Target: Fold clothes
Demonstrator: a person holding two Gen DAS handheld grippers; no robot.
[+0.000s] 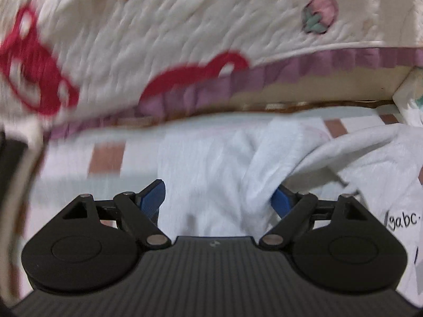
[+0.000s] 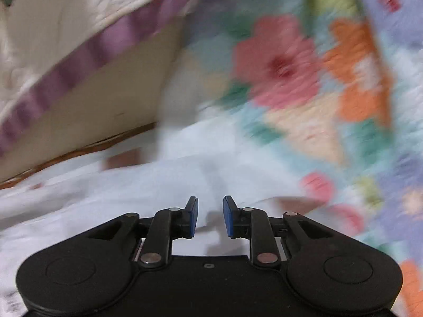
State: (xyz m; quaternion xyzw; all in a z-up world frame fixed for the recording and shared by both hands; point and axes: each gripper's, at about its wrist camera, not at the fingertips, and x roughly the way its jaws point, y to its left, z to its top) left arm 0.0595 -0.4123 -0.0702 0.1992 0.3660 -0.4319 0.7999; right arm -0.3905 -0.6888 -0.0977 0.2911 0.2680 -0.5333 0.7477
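A white garment [image 1: 211,163] lies rumpled on the bed, with black printed letters [image 1: 401,220] on its right part. My left gripper [image 1: 216,198] is open wide just above it. A raised fold of the white cloth runs between the fingers and covers part of the right blue pad [image 1: 280,202]. In the right wrist view the same white garment [image 2: 185,163] spreads out under my right gripper [image 2: 210,216]. Its blue pads stand a narrow gap apart with nothing between them. Both views are motion-blurred.
A cream quilt [image 1: 158,26] with red shapes and a purple border hangs over a beige bed board [image 1: 317,89] at the back. A bright floral quilt [image 2: 304,79] fills the right. The sheet [image 1: 105,158] shows pinkish-brown squares.
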